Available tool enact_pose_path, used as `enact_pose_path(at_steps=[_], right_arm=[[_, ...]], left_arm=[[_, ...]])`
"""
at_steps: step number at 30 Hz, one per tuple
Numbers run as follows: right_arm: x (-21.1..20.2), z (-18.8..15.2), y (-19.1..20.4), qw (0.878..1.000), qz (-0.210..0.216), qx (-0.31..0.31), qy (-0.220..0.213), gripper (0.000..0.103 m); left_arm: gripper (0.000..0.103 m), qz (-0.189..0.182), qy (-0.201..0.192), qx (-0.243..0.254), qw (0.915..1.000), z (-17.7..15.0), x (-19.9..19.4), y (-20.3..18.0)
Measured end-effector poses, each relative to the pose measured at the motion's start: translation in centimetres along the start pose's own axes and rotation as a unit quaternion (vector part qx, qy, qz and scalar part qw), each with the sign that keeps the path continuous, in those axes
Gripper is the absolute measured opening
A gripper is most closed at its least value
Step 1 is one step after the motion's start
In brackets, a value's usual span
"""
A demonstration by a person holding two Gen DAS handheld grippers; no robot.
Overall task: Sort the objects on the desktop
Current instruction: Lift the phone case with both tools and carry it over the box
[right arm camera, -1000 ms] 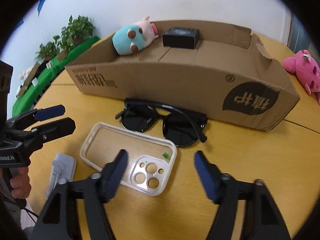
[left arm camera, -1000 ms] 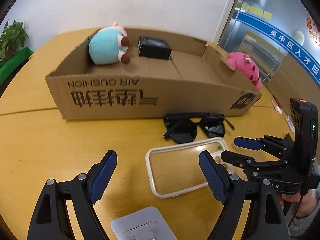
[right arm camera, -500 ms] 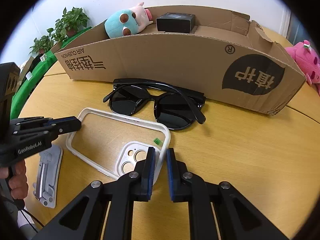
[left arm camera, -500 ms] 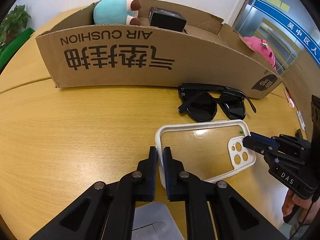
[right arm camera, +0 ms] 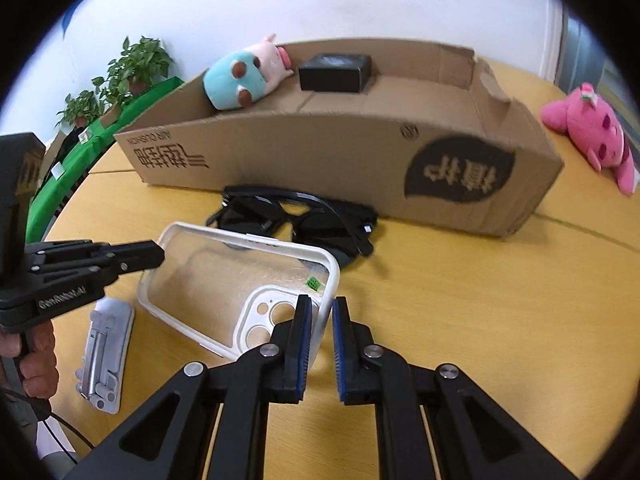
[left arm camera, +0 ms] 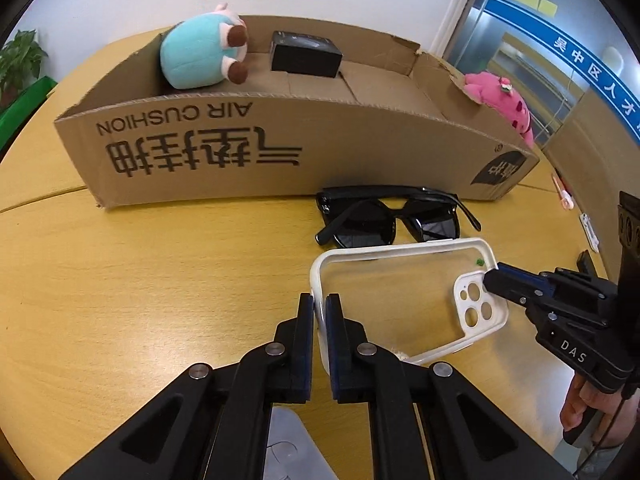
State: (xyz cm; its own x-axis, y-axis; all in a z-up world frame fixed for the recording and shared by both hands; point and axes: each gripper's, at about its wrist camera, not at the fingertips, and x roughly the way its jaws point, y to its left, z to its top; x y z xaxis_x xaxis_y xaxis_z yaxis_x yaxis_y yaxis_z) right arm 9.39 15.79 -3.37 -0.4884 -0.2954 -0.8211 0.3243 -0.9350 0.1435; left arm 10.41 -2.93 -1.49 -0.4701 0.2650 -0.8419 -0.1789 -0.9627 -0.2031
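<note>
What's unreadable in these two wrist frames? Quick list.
- Grey folding stand: left wrist view, mostly hidden beneath the left gripper; fully visible only in the right wrist view.
- Black sunglasses: right wrist view, motion-blurred, with the clear white-rimmed phone case covering the near edge.
- Pink plush toy: left wrist view, partly behind the cardboard box corner.
- Small black box: label too small to read.

Sunglasses [left arm camera: 394, 216] lie between the box [left arm camera: 280, 152] behind and the phone case [left arm camera: 404, 300] in front.
</note>
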Motion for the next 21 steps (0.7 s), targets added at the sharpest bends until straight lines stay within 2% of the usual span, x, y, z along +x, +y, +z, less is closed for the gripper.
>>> enact_pose_path(at_steps=[9, 15, 18, 21], right_arm=[[1.0, -1.4, -0.4, 0.999, 0.011, 0.022, 0.032, 0.011], [1.0, -1.6, 0.2, 0.999, -0.003, -0.003, 0.033, 0.011], [1.0, -1.6, 0.0, 1.0, -0.002, 0.004, 0.031, 0.01], [-0.6, -1.0, -0.3, 1.0, 0.007, 0.017, 0.0, 0.01]], left_arm=[[0.005, -0.001, 0.033, 0.002, 0.9995, -0.8, 1.3, -0.1], [0.005, -0.002, 0.029, 0.007, 0.9995, -0.6, 1.1, -0.5], [0.005, -0.009, 0.016, 0.009, 0.9998, -0.2, 0.1, -0.5], [0.005, -0.011, -0.001, 0.02, 0.9997, 0.6, -1.3, -0.9]])
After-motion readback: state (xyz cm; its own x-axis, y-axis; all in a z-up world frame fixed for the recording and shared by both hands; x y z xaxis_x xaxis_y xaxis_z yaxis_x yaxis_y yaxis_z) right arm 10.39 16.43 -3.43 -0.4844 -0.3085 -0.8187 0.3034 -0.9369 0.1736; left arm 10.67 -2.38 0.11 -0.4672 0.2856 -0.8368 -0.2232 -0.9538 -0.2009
